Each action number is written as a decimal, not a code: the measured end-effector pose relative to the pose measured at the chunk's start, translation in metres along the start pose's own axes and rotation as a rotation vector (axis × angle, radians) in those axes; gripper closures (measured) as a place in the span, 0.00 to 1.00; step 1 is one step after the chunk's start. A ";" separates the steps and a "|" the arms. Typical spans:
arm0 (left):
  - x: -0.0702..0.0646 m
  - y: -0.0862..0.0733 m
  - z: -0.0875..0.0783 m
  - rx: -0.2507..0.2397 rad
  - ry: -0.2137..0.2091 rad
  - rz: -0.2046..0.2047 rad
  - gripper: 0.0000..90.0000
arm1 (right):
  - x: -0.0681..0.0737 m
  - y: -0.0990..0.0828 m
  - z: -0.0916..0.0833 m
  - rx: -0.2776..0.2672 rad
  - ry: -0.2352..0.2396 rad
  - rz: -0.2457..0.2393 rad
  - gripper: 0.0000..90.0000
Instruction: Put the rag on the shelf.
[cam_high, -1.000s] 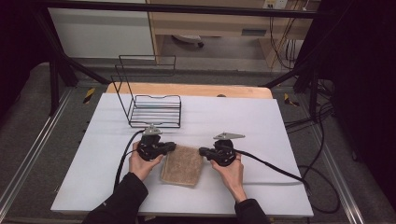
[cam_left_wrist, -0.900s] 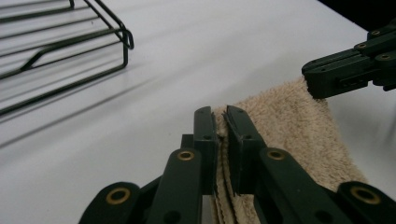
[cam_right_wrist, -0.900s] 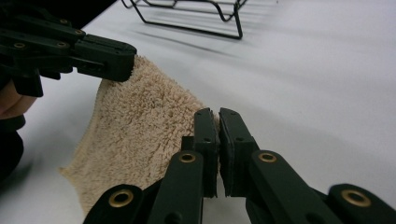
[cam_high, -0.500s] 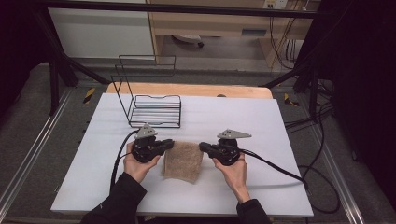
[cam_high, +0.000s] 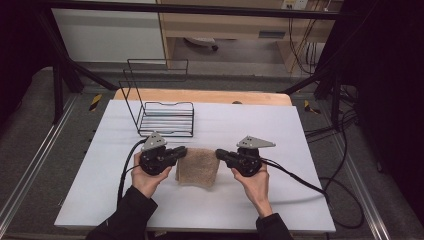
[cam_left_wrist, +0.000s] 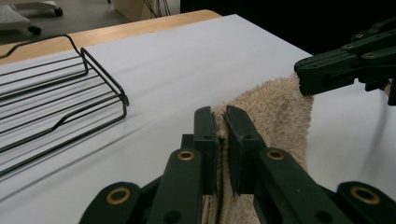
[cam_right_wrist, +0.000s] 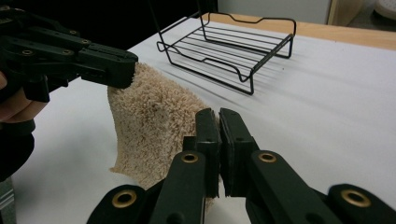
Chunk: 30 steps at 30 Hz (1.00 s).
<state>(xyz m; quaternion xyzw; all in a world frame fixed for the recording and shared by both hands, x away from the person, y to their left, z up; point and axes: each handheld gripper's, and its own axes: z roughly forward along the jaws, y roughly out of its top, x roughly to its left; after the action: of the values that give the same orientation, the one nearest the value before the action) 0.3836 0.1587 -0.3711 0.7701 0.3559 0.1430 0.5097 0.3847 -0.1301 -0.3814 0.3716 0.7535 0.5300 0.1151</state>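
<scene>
A beige terry towel (cam_high: 197, 169) hangs between my two grippers near the front middle of the white table (cam_high: 280, 130). My left gripper (cam_high: 183, 150) is shut on the towel's left upper corner. The cloth (cam_left_wrist: 275, 109) is pinched between this gripper's black jaws (cam_left_wrist: 221, 127). My right gripper (cam_high: 219, 153) is shut on the opposite upper corner, and its tip (cam_left_wrist: 322, 74) sits at the towel's edge. In the right gripper view the towel (cam_right_wrist: 152, 123) droops to the table behind the closed right gripper (cam_right_wrist: 218, 125), with the left gripper (cam_right_wrist: 109, 65) clamped on its far corner.
A black wire rack (cam_high: 165, 117) stands on the table behind the left gripper, with an upright frame at its back. The rack (cam_right_wrist: 229, 51) lies beyond the towel. A wooden board edge (cam_high: 200, 95) runs along the table's far side. Cables trail from both grippers.
Both grippers have drawn slightly apart and shifted a little away from the person. The towel's upper edge is now lifted and stretched between them instead of lying flat.
</scene>
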 end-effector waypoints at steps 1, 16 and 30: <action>0.000 0.001 -0.001 -0.007 0.002 -0.001 0.92 | 0.001 0.001 -0.001 -0.006 0.000 -0.008 0.97; -0.003 0.012 -0.015 -0.060 0.017 0.008 0.92 | 0.014 0.017 -0.011 -0.064 -0.001 -0.064 0.97; 0.001 0.026 -0.032 -0.116 0.036 0.014 0.92 | 0.025 0.035 -0.013 -0.112 -0.002 -0.102 0.97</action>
<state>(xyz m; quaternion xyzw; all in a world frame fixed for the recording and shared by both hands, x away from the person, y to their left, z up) 0.3762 0.1751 -0.3345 0.7392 0.3505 0.1807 0.5460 0.3754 -0.1166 -0.3397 0.3260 0.7407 0.5644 0.1632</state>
